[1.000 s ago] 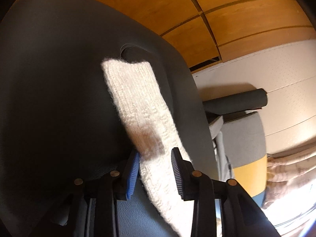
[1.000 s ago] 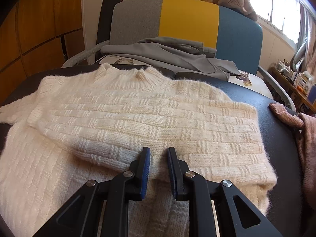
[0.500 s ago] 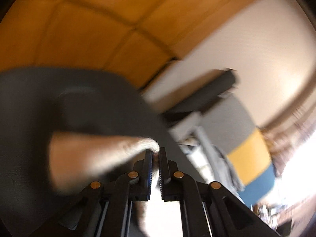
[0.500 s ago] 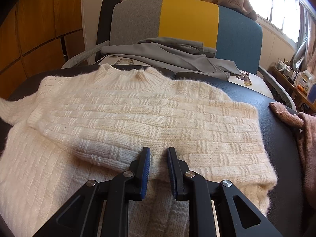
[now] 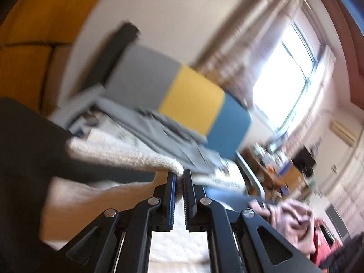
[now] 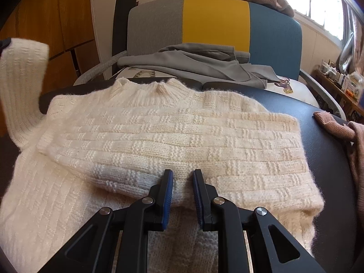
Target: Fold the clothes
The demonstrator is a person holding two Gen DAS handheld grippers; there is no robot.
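2 grippers are at work, and their jaws differ. The left gripper (image 5: 178, 177) has its blue-lined jaws pinched nearly together on the cuff end of the cream knit sleeve (image 5: 122, 155), which 1.0 s ago lay flat on the dark surface between jaws that were wide apart; it is now lifted, and in the right wrist view the raised sleeve (image 6: 21, 79) hangs in the air at the far left edge. The right gripper (image 6: 182, 195) has kept its place over that second, its jaws narrowly parted over the near folded edge of the cream basket-weave sweater (image 6: 170, 136); whether the pads press the knit or merely rest by it cannot be told. The sweater lies spread on the black padded table (image 6: 318, 141), collar toward the far side, with 1 sleeve apparently already folded across the body. Judging from this, the lifted sleeve is next to be brought across the body. Beyond stand a grey, yellow and blue chair (image 6: 216, 20) with a grey garment (image 6: 193, 61) on its seat, and a pink knit garment (image 6: 341, 132) at the right. The left wrist view is heavily motion-blurred, so the grip's depth is unclear, and the sweater's hem is cut off below.
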